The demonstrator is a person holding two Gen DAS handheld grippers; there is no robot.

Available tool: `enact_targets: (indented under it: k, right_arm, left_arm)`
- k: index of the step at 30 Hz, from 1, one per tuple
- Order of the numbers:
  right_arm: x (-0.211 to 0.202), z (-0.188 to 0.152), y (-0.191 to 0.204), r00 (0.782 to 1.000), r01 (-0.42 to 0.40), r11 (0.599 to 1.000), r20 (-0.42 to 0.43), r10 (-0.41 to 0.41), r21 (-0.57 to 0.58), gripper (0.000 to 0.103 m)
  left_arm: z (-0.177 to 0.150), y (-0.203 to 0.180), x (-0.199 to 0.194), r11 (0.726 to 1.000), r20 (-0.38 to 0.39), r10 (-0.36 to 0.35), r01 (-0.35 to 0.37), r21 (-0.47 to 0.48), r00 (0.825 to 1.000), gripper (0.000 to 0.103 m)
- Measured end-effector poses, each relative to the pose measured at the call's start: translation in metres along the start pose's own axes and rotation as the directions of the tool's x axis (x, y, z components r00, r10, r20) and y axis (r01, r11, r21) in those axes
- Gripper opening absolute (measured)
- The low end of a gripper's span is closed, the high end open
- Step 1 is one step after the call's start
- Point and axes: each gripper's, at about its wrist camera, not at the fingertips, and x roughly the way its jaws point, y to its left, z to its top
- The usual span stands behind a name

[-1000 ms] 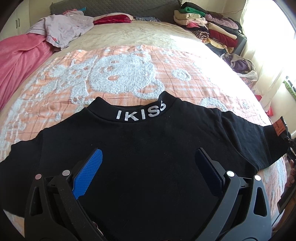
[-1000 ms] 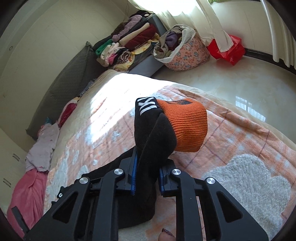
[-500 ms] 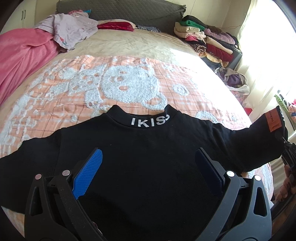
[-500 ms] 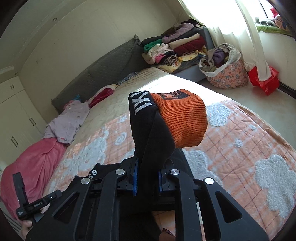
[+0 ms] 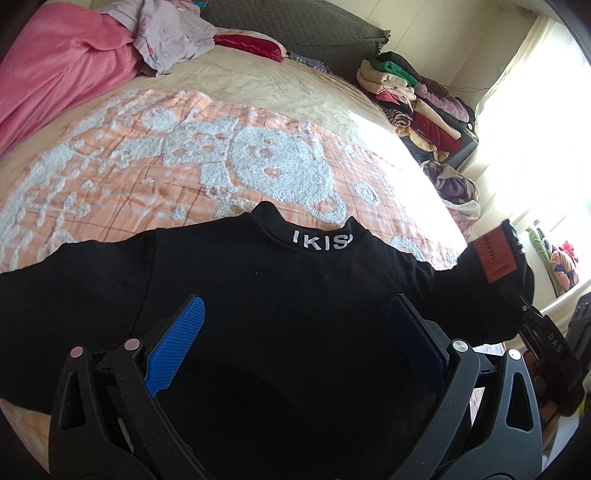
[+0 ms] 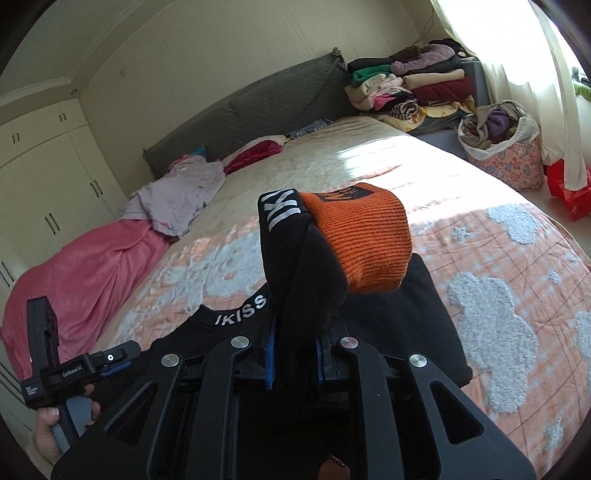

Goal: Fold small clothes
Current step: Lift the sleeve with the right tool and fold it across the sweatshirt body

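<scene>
A small black top (image 5: pixel 280 302) with white letters on its collar lies on the orange and white blanket (image 5: pixel 147 166). My left gripper (image 5: pixel 295 350) is open and empty, its blue pads spread just above the top's body. My right gripper (image 6: pixel 293 354) is shut on the top's right sleeve (image 6: pixel 310 280), whose orange ribbed cuff (image 6: pixel 365 236) stands up above the jaws. The sleeve is lifted off the bed. In the left wrist view the same cuff (image 5: pixel 495 254) shows at the right with the right gripper below it. The left gripper also shows in the right wrist view (image 6: pixel 74 373).
A pink blanket (image 5: pixel 62 70) and lilac garment (image 5: pixel 170 33) lie at the bed's far left. Folded clothes are stacked (image 6: pixel 410 85) beside the grey headboard (image 6: pixel 258 99). A floral basket of clothes (image 6: pixel 502 147) and a red bag (image 6: pixel 569 192) stand on the floor by the curtain.
My right gripper has lifted the sleeve and swung it inward over the top. The left gripper has stayed open over the top's body while its view tilted.
</scene>
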Motion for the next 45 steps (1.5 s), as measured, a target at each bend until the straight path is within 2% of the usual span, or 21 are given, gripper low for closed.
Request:
enact_targets:
  k: [7, 9, 10, 12, 17, 20, 25, 29, 34, 36, 38, 40, 43, 44, 45]
  right_arm:
    - [0.035, -0.027, 0.05, 0.996, -0.029, 0.995, -0.088, 0.021, -0.093, 0.019]
    - [0.04, -0.036, 0.063, 0.993, -0.059, 0.991, -0.113, 0.046, -0.118, 0.026]
    - [0.041, -0.039, 0.069, 0.99, -0.079, 0.989, -0.123, 0.063, -0.126, 0.034]
    - [0.038, -0.043, 0.076, 0.987, -0.114, 0.984, -0.127, 0.096, -0.137, 0.037]
    - [0.02, -0.047, 0.078, 0.983, -0.153, 0.977, -0.122, 0.136, -0.146, 0.045]
    - [0.013, -0.049, 0.071, 0.981, -0.162, 0.978, -0.131, 0.145, -0.134, 0.047]
    - [0.005, -0.06, 0.05, 0.985, -0.075, 0.991, -0.165, 0.056, -0.111, 0.049]
    - [-0.011, -0.067, 0.023, 0.988, 0.015, 0.998, -0.153, -0.024, -0.065, 0.052]
    - [-0.039, -0.069, -0.003, 0.991, 0.089, 0.996, -0.095, -0.092, -0.027, 0.059]
    - [-0.048, -0.067, -0.012, 0.992, 0.102, 0.995, -0.07, -0.103, -0.011, 0.061]
    - [-0.055, -0.066, -0.021, 0.993, 0.105, 0.994, -0.055, -0.104, 0.017, 0.062]
    - [-0.062, -0.066, -0.031, 0.994, 0.1, 0.994, -0.041, -0.098, 0.05, 0.062]
    - [-0.07, -0.066, -0.042, 0.995, 0.098, 0.991, -0.029, -0.096, 0.088, 0.062]
    - [-0.071, -0.065, -0.044, 0.995, 0.096, 0.991, -0.025, -0.094, 0.097, 0.062]
    - [-0.072, -0.066, -0.046, 0.996, 0.092, 0.99, -0.024, -0.09, 0.107, 0.062]
  left_arm:
    - [-0.007, 0.025, 0.0, 0.997, -0.041, -0.048, 0.046, -0.056, 0.998, 0.094]
    - [-0.009, 0.029, -0.001, 0.996, -0.049, -0.054, 0.05, -0.067, 0.997, 0.094]
    - [-0.01, 0.032, -0.001, 0.996, -0.053, -0.053, 0.05, -0.072, 0.997, 0.094]
    - [-0.012, 0.036, -0.001, 0.996, -0.058, -0.054, 0.049, -0.077, 0.997, 0.094]
    - [-0.022, 0.039, 0.003, 0.993, -0.083, -0.081, 0.074, -0.095, 0.993, 0.094]
    - [-0.029, 0.033, 0.009, 0.99, -0.11, -0.109, 0.099, -0.097, 0.988, 0.094]
    - [-0.037, 0.011, 0.018, 0.985, -0.136, -0.158, 0.147, -0.087, 0.978, 0.094]
    - [-0.035, -0.027, 0.022, 0.988, -0.14, -0.155, 0.156, -0.002, 0.978, 0.094]
    - [-0.025, -0.076, 0.038, 0.988, -0.164, -0.099, 0.116, 0.097, 0.981, 0.094]
    - [-0.02, -0.094, 0.05, 0.988, -0.179, -0.05, 0.075, 0.133, 0.983, 0.094]
    - [-0.018, -0.11, 0.064, 0.981, -0.189, 0.034, 0.003, 0.192, 0.981, 0.094]
    - [-0.02, -0.119, 0.079, 0.967, -0.201, 0.125, -0.074, 0.245, 0.972, 0.094]
    - [-0.027, -0.126, 0.1, 0.92, -0.17, 0.262, -0.192, 0.341, 0.95, 0.093]
    - [-0.03, -0.126, 0.102, 0.906, -0.144, 0.279, -0.211, 0.366, 0.949, 0.089]
    - [-0.033, -0.125, 0.102, 0.9, -0.131, 0.279, -0.212, 0.38, 0.951, 0.072]
